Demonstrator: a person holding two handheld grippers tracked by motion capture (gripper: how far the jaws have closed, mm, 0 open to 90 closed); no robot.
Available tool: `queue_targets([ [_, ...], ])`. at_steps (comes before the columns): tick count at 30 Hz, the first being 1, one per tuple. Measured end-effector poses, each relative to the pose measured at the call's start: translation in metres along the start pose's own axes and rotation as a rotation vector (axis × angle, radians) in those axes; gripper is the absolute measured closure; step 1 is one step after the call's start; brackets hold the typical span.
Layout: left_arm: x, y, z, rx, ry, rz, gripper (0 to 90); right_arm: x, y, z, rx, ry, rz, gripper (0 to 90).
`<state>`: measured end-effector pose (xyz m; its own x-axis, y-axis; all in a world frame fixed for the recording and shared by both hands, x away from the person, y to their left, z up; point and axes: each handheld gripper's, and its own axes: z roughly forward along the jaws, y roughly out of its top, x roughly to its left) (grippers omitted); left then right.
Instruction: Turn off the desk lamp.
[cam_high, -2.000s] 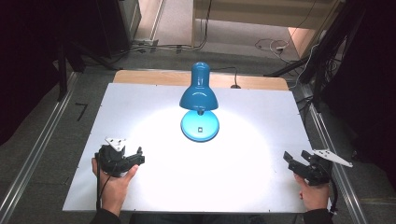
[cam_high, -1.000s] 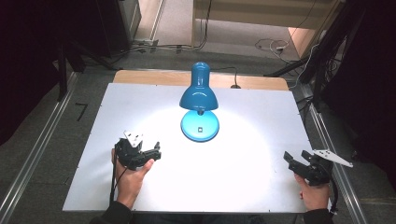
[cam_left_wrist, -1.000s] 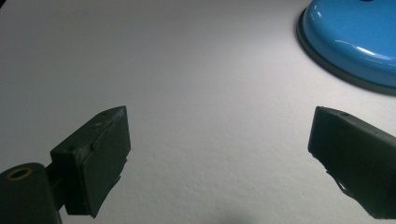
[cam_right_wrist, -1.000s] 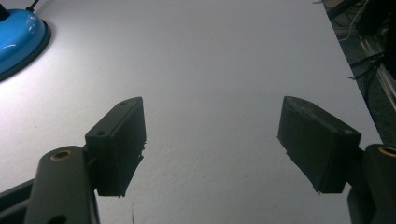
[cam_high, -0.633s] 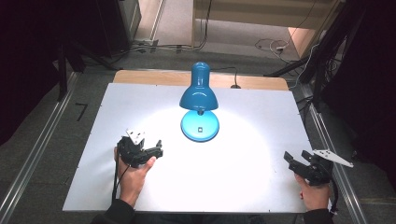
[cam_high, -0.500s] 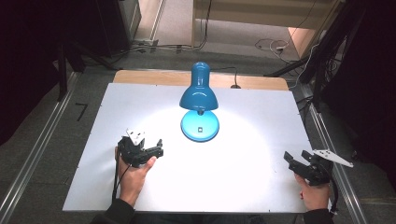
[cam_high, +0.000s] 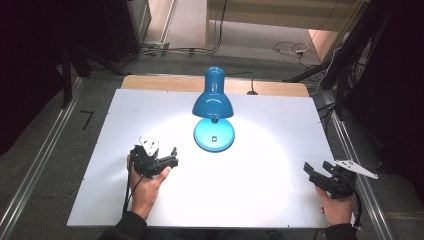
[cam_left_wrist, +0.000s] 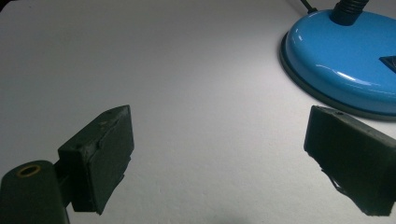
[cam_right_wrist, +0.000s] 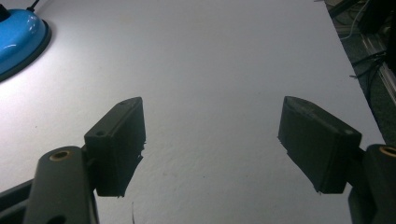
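Observation:
A blue desk lamp (cam_high: 213, 107) stands lit at the back middle of the white table (cam_high: 260, 195), its round base (cam_high: 214, 135) in the pool of light. My left gripper (cam_high: 167, 157) is open, just left of and a little nearer than the base. In the left gripper view the gripper (cam_left_wrist: 233, 158) has wide-apart jaws with bare table between them, and the lamp base (cam_left_wrist: 345, 60) lies close ahead on the right. My right gripper (cam_high: 316, 172) rests open at the table's front right corner. Its own view shows the gripper (cam_right_wrist: 212, 144) over bare table, the lamp base (cam_right_wrist: 18, 39) far off to the left.
The lamp's cable (cam_high: 250, 82) runs off the back edge over a wooden strip (cam_high: 165, 83). Metal rails (cam_high: 37, 175) flank the table on both sides. Cables (cam_high: 287, 47) lie on the floor behind. The right table edge (cam_right_wrist: 355, 79) is close to my right gripper.
My left gripper has moved forward and to the right, from the front left of the table toward the lamp base. The right gripper has stayed put.

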<state>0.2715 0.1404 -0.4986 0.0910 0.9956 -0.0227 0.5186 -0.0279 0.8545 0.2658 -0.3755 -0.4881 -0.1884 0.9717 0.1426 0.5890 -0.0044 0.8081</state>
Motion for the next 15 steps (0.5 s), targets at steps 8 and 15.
queue_targets([
  [8,-0.005,0.0006,0.004,0.019,-0.021,-0.002,9.5,0.0002,0.0001,0.0002,0.001,-0.001,-0.003,21.9],
  [15,-0.0096,0.003,0.0074,0.034,-0.034,-0.006,10.5,0.0003,0.0002,0.0003,0.001,-0.001,-0.003,21.8],
])
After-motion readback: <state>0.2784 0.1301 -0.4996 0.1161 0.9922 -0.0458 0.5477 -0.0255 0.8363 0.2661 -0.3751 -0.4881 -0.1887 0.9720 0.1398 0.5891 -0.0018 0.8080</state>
